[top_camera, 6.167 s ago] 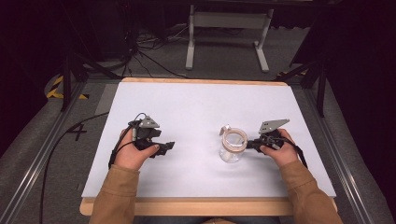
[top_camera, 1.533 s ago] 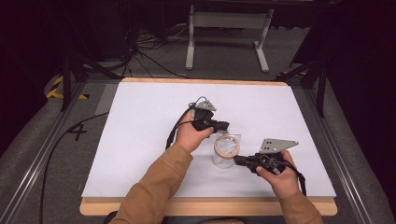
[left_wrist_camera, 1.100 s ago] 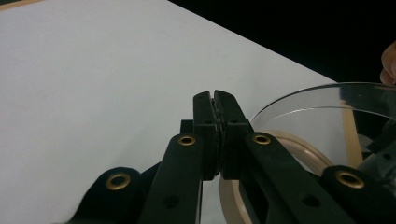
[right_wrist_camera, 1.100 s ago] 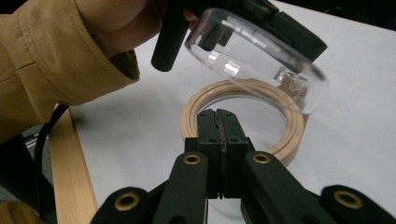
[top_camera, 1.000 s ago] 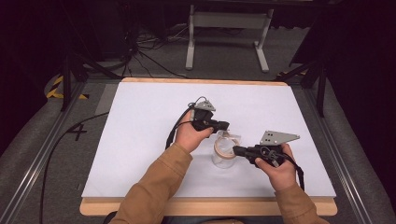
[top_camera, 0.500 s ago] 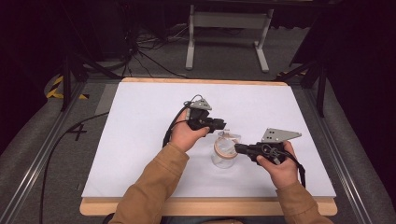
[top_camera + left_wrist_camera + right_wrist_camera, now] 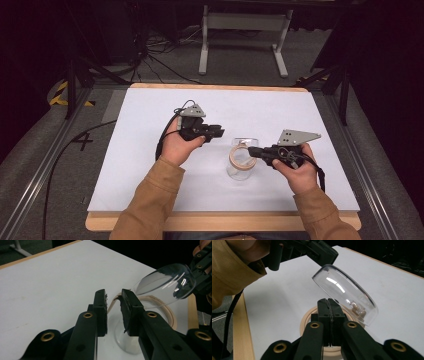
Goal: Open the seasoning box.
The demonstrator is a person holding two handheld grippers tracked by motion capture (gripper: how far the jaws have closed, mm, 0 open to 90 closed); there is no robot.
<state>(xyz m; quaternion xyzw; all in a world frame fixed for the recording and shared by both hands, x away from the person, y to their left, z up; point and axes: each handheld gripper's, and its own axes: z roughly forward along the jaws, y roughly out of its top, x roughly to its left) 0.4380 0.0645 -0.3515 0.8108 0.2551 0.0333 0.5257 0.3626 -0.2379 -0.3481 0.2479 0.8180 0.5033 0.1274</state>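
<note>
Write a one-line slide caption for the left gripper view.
Left gripper open beside a clear jar, its hinged lid tipped up above the tan rim.

Table (image 7: 150, 150): white top w/ a light wood edge showing along the near and far sides. It sits betw. two metal rails, dark floor round it. Directly on it: one clear glass jar (image 7: 241, 167), right of centre and nearer the front edge than the back. The jar stands upright on its base; a tan ring runs round its mouth, and its clear domed lid (image 7: 167, 281) is tipped up at an angle, hinged open. A black cable (image 7: 67, 155) crosses the left rail toward the table's left edge.
</note>
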